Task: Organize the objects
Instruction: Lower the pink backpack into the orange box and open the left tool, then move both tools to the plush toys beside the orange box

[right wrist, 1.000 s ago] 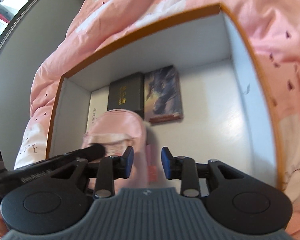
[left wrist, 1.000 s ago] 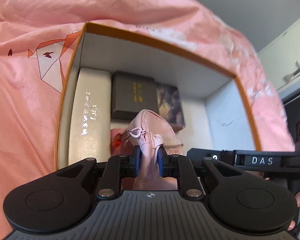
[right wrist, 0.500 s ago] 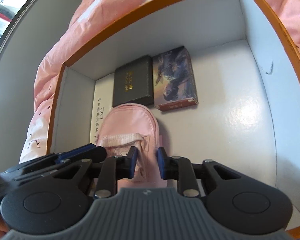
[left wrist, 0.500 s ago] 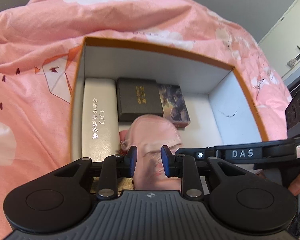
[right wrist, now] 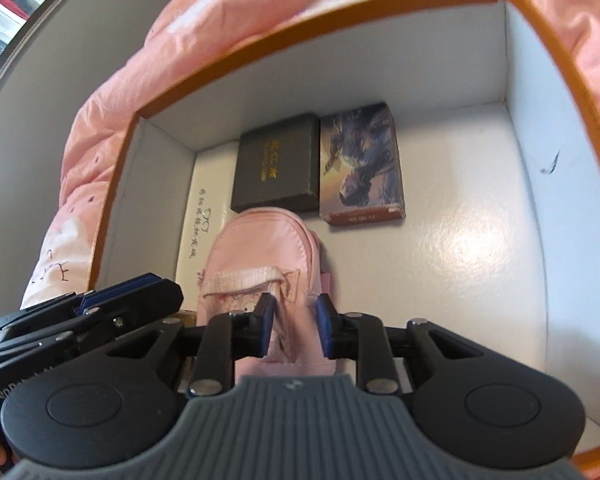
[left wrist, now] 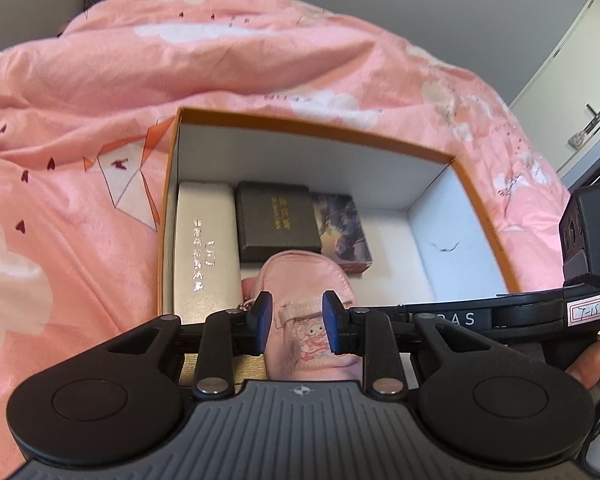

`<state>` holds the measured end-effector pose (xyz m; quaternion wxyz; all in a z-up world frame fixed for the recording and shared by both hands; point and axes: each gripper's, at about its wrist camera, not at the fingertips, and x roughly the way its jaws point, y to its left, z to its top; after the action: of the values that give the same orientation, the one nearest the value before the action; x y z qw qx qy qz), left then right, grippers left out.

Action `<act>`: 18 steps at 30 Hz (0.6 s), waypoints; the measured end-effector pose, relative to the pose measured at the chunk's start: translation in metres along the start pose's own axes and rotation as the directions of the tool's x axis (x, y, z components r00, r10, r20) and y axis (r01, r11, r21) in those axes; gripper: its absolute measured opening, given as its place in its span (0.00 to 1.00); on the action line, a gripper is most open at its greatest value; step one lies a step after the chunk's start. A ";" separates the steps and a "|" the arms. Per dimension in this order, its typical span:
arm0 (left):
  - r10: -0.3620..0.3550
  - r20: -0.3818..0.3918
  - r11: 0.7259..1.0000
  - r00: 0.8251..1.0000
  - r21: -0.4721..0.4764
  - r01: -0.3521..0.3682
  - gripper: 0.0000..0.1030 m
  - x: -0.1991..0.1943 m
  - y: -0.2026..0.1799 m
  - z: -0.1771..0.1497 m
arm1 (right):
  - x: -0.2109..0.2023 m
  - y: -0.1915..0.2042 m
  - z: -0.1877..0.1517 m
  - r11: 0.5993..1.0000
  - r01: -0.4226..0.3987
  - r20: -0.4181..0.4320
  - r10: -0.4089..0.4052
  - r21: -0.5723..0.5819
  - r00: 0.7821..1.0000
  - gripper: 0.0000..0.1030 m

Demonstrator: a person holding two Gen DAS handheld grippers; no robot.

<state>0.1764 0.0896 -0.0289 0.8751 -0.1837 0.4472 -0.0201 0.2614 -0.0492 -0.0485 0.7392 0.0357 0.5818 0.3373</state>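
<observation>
A small pink pouch (left wrist: 306, 280) lies in an open orange-rimmed box (left wrist: 308, 130) with white inside walls; it also shows in the right wrist view (right wrist: 260, 252). My left gripper (left wrist: 296, 320) is open and raised over the pouch's near end, not touching it. My right gripper (right wrist: 294, 330) has its jaws on either side of the pouch's near end, slightly apart; contact is unclear. The box (right wrist: 332, 28) also holds a long white case (left wrist: 204, 248), a dark box with gold lettering (left wrist: 276, 220) and a picture-printed box (left wrist: 342, 232).
The box sits on a pink patterned duvet (left wrist: 100, 80). The right part of the box floor (right wrist: 472, 248) is bare white. A white cupboard (left wrist: 580, 72) stands at the far right. The other gripper's body (left wrist: 540, 312) crosses the left view's right side.
My left gripper let go of the pouch, opened and pulled back upward. The pouch now lies in the box. My right gripper moved in over its near end.
</observation>
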 end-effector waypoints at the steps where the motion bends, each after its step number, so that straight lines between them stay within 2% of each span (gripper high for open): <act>1: -0.003 0.011 1.000 1.000 0.003 0.003 0.29 -0.005 -0.002 -0.001 | -0.005 0.002 -0.001 1.000 0.002 0.016 -0.002 -0.009 1.000 0.25; 4: 0.003 0.041 0.999 0.999 0.032 -0.004 0.31 -0.019 -0.012 -0.007 | -0.024 0.010 -0.009 0.999 0.001 0.071 0.002 -0.047 0.997 0.30; 6: 0.006 0.073 0.998 0.997 0.062 -0.011 0.40 -0.030 -0.021 -0.013 | -0.041 0.016 -0.017 0.996 0.012 0.120 -0.001 -0.086 0.993 0.38; 8: 0.009 0.107 0.995 0.994 0.094 -0.019 0.46 -0.042 -0.031 -0.021 | -0.057 0.023 -0.027 0.991 0.044 0.179 -0.021 -0.130 0.984 0.40; 12: -0.008 0.152 0.987 0.988 0.159 -0.017 0.48 -0.061 -0.051 -0.036 | -0.099 0.021 -0.054 0.984 0.091 0.325 -0.036 -0.154 0.945 0.45; 14: -0.034 0.167 0.981 0.985 0.193 0.001 0.48 -0.068 -0.061 -0.046 | -0.117 0.017 -0.067 0.981 0.116 0.367 -0.052 -0.155 0.929 0.46; 16: -0.079 0.156 0.973 0.985 0.229 0.042 0.48 -0.070 -0.070 -0.056 | -0.132 0.013 -0.082 0.974 0.156 0.401 -0.079 -0.163 0.913 0.46; 18: -0.122 0.111 0.966 0.986 0.240 0.092 0.48 -0.067 -0.076 -0.067 | -0.144 0.008 -0.097 0.965 0.204 0.425 -0.116 -0.167 0.898 0.47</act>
<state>0.0933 0.0123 0.0135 0.9145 -0.1038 0.3757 -0.1085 0.1576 -0.1533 0.0441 0.8699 -0.0192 0.3760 0.3187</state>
